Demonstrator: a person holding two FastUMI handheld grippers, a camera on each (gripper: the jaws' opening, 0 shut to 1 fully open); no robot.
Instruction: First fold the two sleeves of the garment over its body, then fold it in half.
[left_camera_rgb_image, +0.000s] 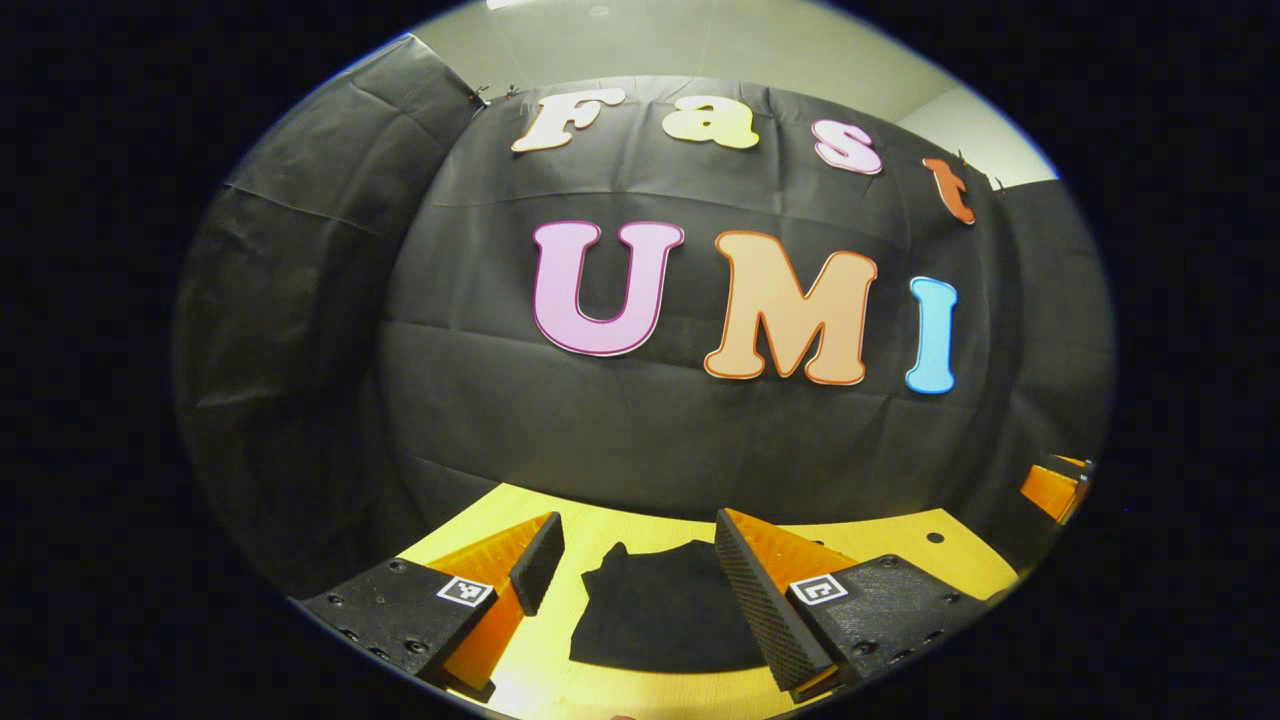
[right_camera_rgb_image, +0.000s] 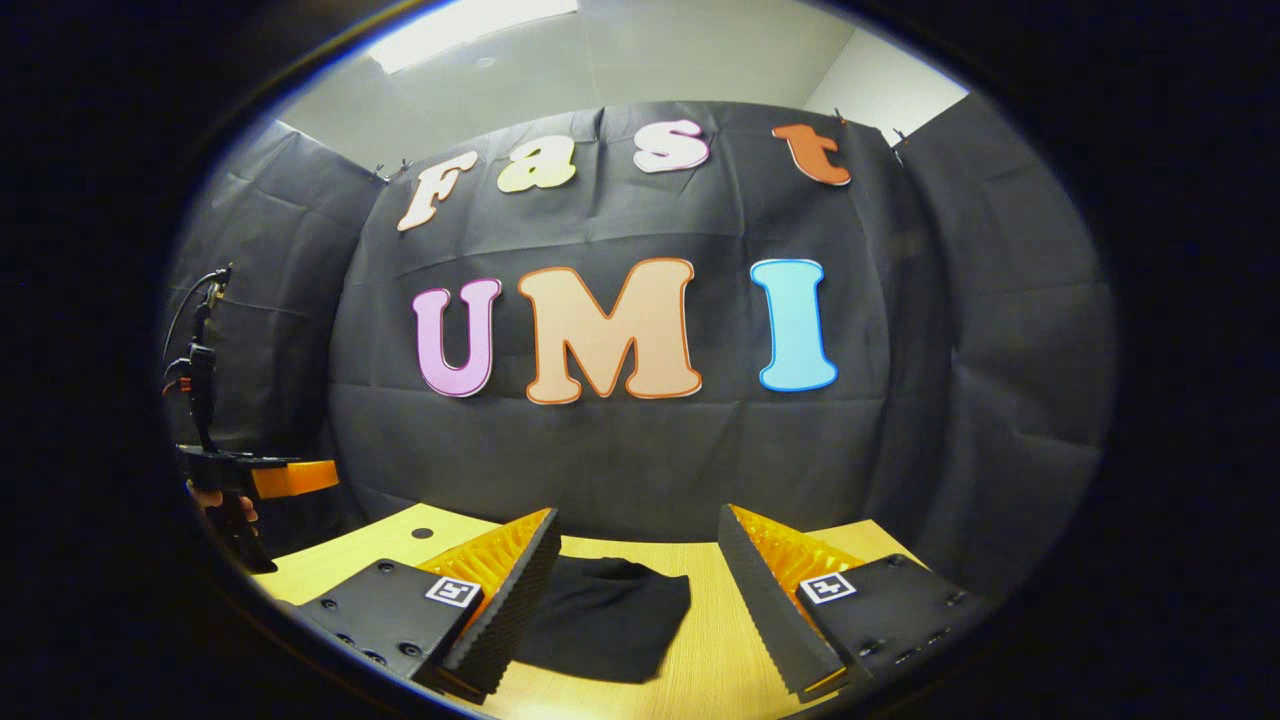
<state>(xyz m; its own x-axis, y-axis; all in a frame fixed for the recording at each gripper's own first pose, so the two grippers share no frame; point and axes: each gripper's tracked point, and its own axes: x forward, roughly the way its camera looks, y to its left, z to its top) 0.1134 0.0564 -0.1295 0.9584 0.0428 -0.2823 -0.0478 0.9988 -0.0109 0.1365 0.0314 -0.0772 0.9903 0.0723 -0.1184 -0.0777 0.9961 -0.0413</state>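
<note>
Left gripper hangs above the table, jaws spread and empty; right gripper likewise. Between them the black garment lies in a compact bundle (apparently already folded), leaving little or nothing undone.

No readable text, only square coded tags on each tool.

Recording booth in an office-like room, black cloth walls, pale wooden table, ceiling light panel
</note>
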